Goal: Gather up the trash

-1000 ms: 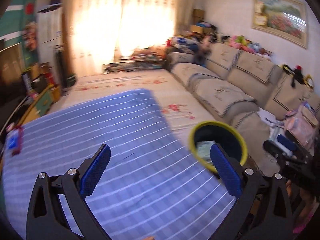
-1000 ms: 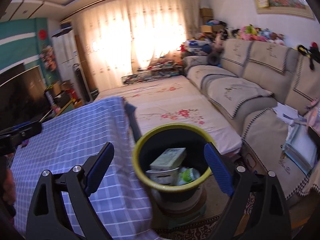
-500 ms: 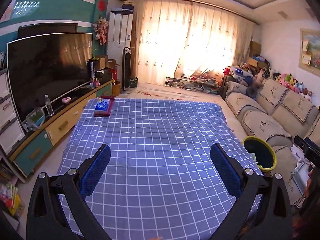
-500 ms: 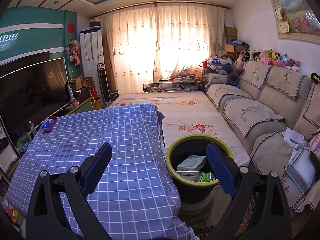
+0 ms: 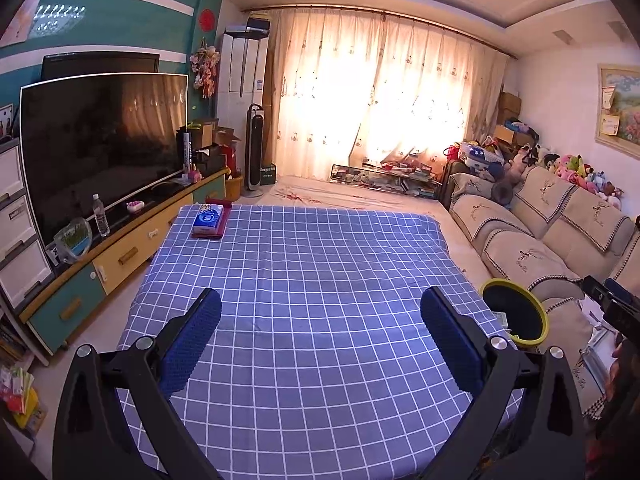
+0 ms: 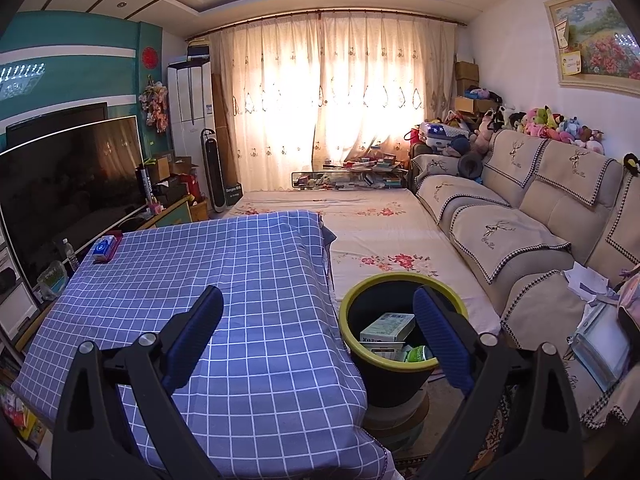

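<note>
At the table's (image 5: 312, 280) far left corner a blue tissue pack (image 5: 207, 219) lies on a red tray; the checked cloth from there to the near edge is bare. The left gripper (image 5: 320, 336) hangs over the near edge, fingers spread wide, holding nothing. Just beyond the right edge stands the yellow-rimmed bin (image 6: 402, 340) with boxes inside, sofa (image 6: 520, 240) close behind. The right gripper (image 6: 318, 332) straddles that edge, wide apart and empty. Since a second ago both views have pulled back from the bin.

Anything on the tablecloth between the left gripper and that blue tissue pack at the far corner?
No. In the left wrist view, only bare checked tablecloth lies between the left gripper and the tissue pack.
</note>
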`<state>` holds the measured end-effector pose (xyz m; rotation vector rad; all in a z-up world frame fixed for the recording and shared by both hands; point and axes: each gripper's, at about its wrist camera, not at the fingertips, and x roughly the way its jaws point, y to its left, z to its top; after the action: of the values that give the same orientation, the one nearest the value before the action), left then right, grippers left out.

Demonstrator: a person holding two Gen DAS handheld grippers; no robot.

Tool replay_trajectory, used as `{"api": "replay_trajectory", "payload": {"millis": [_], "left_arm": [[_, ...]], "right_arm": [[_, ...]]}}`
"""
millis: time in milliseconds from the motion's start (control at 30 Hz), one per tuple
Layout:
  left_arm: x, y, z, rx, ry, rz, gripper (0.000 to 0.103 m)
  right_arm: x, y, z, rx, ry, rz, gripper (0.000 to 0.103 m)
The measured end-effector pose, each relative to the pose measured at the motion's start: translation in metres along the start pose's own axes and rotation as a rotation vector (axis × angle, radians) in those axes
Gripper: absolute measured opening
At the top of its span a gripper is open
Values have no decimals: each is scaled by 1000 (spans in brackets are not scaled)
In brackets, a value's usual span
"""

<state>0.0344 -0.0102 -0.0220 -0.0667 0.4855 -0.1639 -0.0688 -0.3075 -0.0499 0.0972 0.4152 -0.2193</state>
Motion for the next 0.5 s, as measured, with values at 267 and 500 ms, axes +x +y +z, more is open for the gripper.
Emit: {"api": "replay_trajectory", "payload": {"millis": [267,500], "left_arm": [[5,-1,3,-3,1,5,98],[6,1,2,-8,-1,10,98]], "right_arm": [[1,2,1,-6,0,5,91],[3,2,1,-9,4,6,91]]}}
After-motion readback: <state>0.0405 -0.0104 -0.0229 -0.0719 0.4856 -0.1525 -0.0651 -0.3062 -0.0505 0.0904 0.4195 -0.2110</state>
